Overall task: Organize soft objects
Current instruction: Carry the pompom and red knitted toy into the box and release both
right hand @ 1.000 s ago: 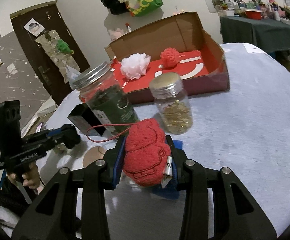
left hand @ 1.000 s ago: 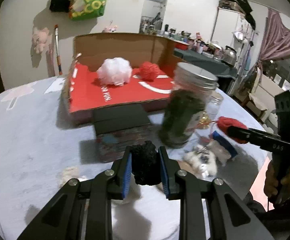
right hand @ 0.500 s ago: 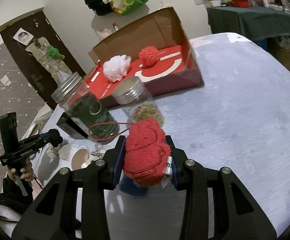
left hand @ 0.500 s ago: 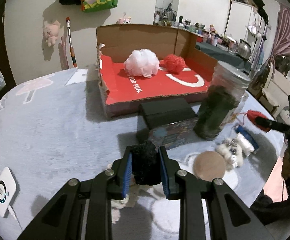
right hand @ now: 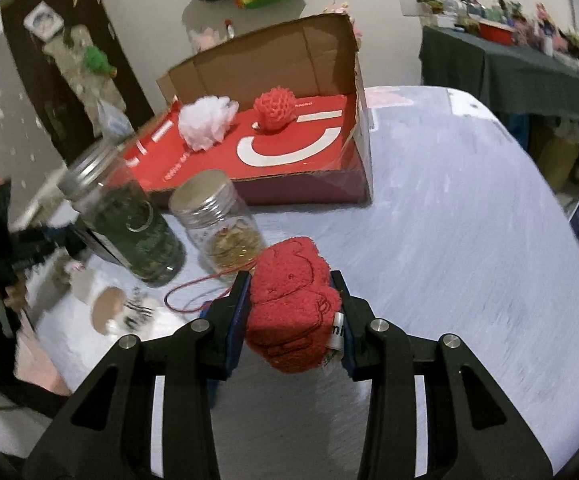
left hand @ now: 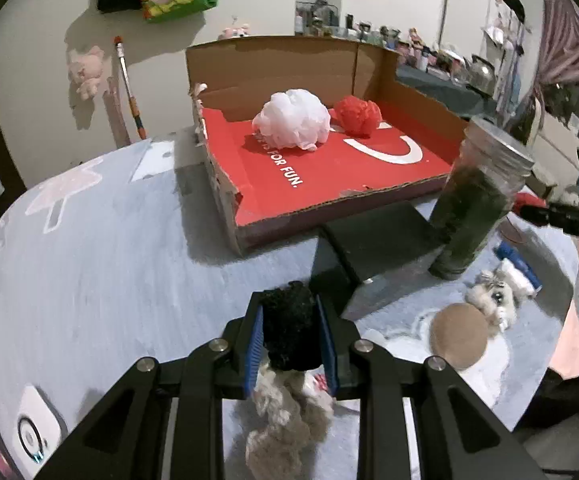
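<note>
My left gripper point(left hand: 289, 334) is shut on a black fuzzy soft object point(left hand: 289, 328) with a beige plush body point(left hand: 285, 420) hanging below it, held above the table. My right gripper point(right hand: 293, 314) is shut on a red plush toy point(right hand: 293, 316) with a red cord point(right hand: 193, 292) trailing left. The open cardboard box with a red floor point(left hand: 321, 172) holds a white mesh puff point(left hand: 291, 124) and a red knit ball point(left hand: 357, 116); the box point(right hand: 289, 160), the puff point(right hand: 205, 122) and the ball point(right hand: 275, 108) also show in the right wrist view.
A tall jar of dark green stuff point(left hand: 477, 204) and a black box point(left hand: 381, 236) stand before the cardboard box. A small white plush point(left hand: 497, 296) and a tan round disc point(left hand: 457, 334) lie at the right. A jar of gold pieces point(right hand: 221, 224) stands near my right gripper.
My left gripper has lifted and pulled back to the left with the black object. My right gripper has risen and moved right with the red plush, nearer the box.
</note>
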`<state>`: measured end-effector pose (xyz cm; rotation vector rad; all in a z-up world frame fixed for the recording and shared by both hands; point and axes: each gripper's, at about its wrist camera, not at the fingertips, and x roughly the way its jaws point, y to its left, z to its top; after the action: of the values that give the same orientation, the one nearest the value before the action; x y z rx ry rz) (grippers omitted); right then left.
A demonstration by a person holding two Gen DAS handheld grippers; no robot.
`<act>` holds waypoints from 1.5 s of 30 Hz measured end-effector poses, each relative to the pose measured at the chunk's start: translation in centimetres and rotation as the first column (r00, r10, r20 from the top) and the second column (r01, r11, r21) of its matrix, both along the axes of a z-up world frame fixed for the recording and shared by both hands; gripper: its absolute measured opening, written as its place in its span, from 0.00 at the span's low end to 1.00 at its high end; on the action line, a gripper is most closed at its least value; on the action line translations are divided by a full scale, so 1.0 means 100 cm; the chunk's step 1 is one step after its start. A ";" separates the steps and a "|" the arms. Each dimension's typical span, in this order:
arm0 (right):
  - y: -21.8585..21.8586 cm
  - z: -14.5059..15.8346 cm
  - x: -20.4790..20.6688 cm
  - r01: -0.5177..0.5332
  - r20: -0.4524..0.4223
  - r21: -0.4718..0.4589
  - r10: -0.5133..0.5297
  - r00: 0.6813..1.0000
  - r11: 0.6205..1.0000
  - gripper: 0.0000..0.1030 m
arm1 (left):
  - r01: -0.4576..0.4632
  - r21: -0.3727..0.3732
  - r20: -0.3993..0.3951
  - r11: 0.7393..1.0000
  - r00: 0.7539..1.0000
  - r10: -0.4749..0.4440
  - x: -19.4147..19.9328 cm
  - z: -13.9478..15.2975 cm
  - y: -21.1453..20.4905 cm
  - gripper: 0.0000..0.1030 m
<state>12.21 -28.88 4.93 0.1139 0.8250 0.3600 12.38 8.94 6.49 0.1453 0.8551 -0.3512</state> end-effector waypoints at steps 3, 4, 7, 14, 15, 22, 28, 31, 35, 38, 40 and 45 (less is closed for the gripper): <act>0.005 0.003 0.010 -0.027 0.001 -0.080 0.027 1.000 0.996 0.35 | 0.043 0.021 -0.002 0.999 0.999 -0.043 0.009 0.000 -0.002 0.26; 0.007 0.005 0.013 -0.042 0.001 -0.105 0.042 0.999 0.994 0.35 | 0.053 0.028 -0.005 0.998 0.999 -0.053 0.012 -0.001 -0.002 0.26; 0.014 0.011 0.020 -0.074 0.011 -0.169 0.077 0.997 0.983 0.35 | 0.083 0.055 -0.011 0.995 0.997 -0.083 0.021 0.000 -0.005 0.26; 0.035 0.024 0.038 -0.142 0.030 -0.284 0.157 0.987 0.948 0.35 | 0.135 0.120 -0.021 0.984 0.991 -0.133 0.040 0.006 -0.008 0.26; 0.038 0.026 0.041 -0.147 0.036 -0.306 0.166 0.985 0.941 0.35 | 0.141 0.131 -0.019 0.981 0.990 -0.140 0.042 0.008 -0.008 0.26; 0.056 0.045 0.058 -0.163 0.087 -0.424 0.219 0.972 0.891 0.35 | 0.192 0.156 0.008 0.969 0.981 -0.196 0.053 0.031 -0.016 0.26; 0.063 0.071 0.085 -0.136 0.147 -0.418 0.215 0.965 0.898 0.35 | 0.190 0.117 0.047 0.975 0.979 -0.197 0.075 0.050 -0.032 0.26; 0.067 0.078 0.102 -0.122 0.153 -0.377 0.191 0.970 0.918 0.35 | 0.164 0.096 0.035 0.982 0.985 -0.168 0.095 0.050 -0.043 0.26; 0.078 0.074 0.129 -0.106 0.120 -0.333 0.153 0.981 0.937 0.35 | 0.120 0.092 -0.009 0.989 0.993 -0.119 0.121 0.042 -0.057 0.26; 0.086 0.058 0.155 -0.090 0.040 -0.315 0.107 0.993 0.945 0.35 | 0.090 0.098 -0.054 0.991 0.995 -0.085 0.140 0.033 -0.066 0.26; 0.090 0.048 0.166 -0.086 -0.006 -0.309 0.089 0.996 0.947 0.35 | 0.059 0.113 -0.087 0.992 0.995 -0.050 0.152 0.025 -0.069 0.26; 0.097 0.025 0.194 -0.078 -0.111 -0.312 0.045 0.993 0.947 0.35 | 0.018 0.170 -0.128 0.985 0.992 0.004 0.172 0.008 -0.076 0.26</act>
<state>31.64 -19.13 7.44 -0.1950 0.9796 0.2777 29.62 1.31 7.28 0.2877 1.0119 -0.2960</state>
